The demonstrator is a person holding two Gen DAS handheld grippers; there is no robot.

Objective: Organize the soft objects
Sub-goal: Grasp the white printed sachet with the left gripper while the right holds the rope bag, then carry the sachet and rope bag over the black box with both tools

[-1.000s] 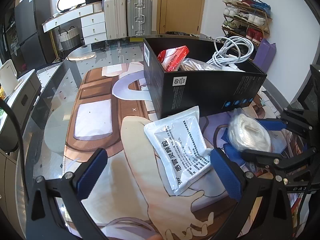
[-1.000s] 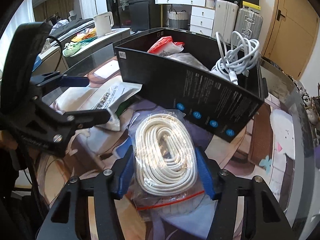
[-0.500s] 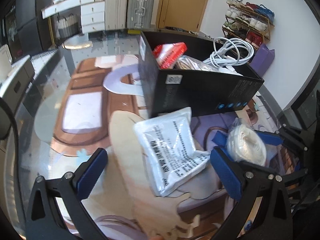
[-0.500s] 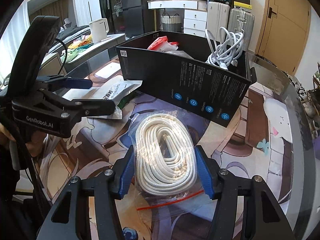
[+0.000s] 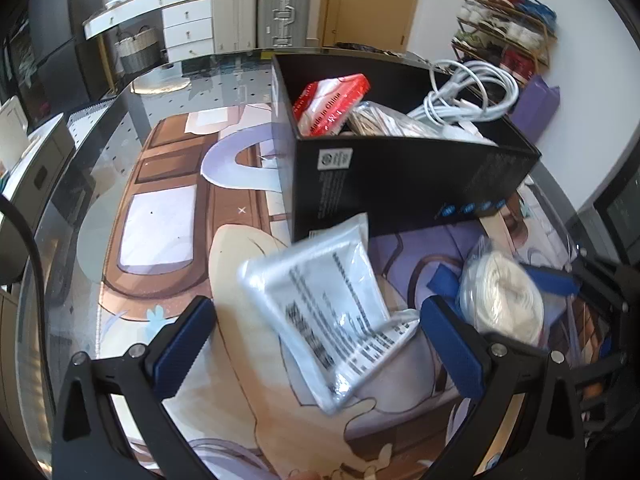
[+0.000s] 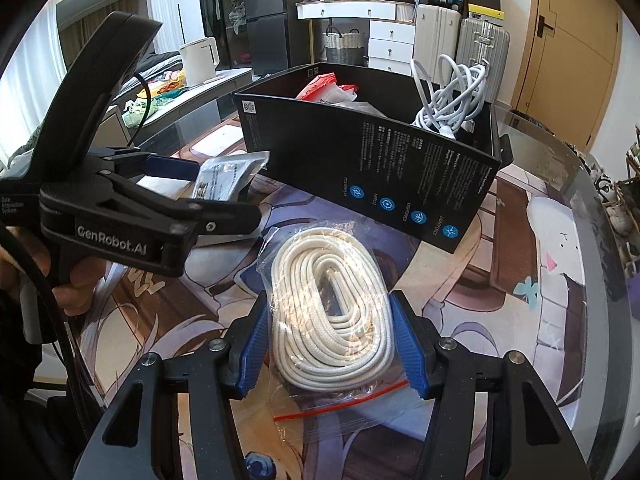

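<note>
A coil of white rope in a clear zip bag (image 6: 330,308) lies on the printed mat; it also shows in the left wrist view (image 5: 502,300). My right gripper (image 6: 330,346) is shut on it, blue pads pressed against both sides. A white printed pouch (image 5: 332,300) sits between the fingers of my left gripper (image 5: 316,344), which is open wide; the pouch leans toward the right finger and looks tilted and blurred. The pouch also shows in the right wrist view (image 6: 228,178). A black open box (image 5: 400,184) stands behind, holding a red packet (image 5: 332,100) and white cables (image 5: 468,100).
The glass table (image 5: 120,120) carries a printed cartoon mat (image 5: 168,208). The box (image 6: 380,176) stands close behind both grippers. Suitcases, drawers and a shoe rack stand beyond the table. The left gripper body (image 6: 132,216) sits just left of the rope.
The left gripper has moved forward and around the pouch, which now sits deeper between its fingers and has shifted. The right gripper closed tighter on the rope bag and lifted slightly.
</note>
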